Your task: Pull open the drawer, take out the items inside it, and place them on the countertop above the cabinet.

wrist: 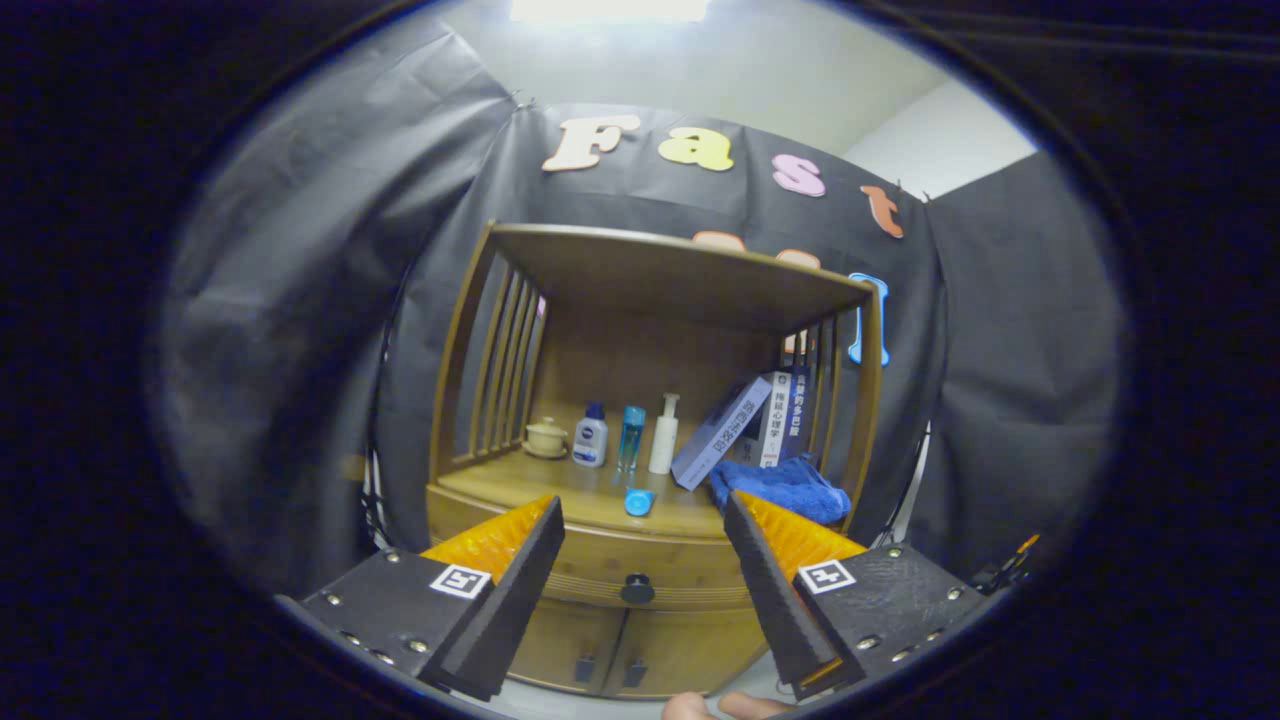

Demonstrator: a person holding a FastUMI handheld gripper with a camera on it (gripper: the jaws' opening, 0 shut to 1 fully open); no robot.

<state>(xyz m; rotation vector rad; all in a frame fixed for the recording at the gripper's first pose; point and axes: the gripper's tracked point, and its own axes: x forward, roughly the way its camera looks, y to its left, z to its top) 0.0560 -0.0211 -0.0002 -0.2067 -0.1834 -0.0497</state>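
Two fingers: the tongs [642, 540] stand wide apart, gripping nothing, aimed at the cabinet front.
Drawer [600, 572]: shut, its front flush under the worktop edge; the dark round knob [637, 589] sits in the gap between the fingers, beyond their tips.
Worktop [560, 492]: the wooden top of the cabinet, roofed by a shelf [670, 268] and fenced by slatted sides left and right; only the front edge is open.
Back row: a small lidded cup on a saucer [546, 437] by the left slats, then a white bottle with a blue cap [591, 436], a clear blue bottle [631, 438], a white pump bottle [664, 434], and leaning books [745, 426] against the right slats.
Front edge: a small blue cap-like piece [640, 502] lies near the middle; a crumpled blue cloth [783, 487] fills the right front corner.
Open room: bare wood shows at the left front of the worktop, between the cup and the blue piece.
Lower doors [620, 655]: two, closed, with small dark handles side by side.
Fingertips [725, 707]: a person's, just below the cabinet.
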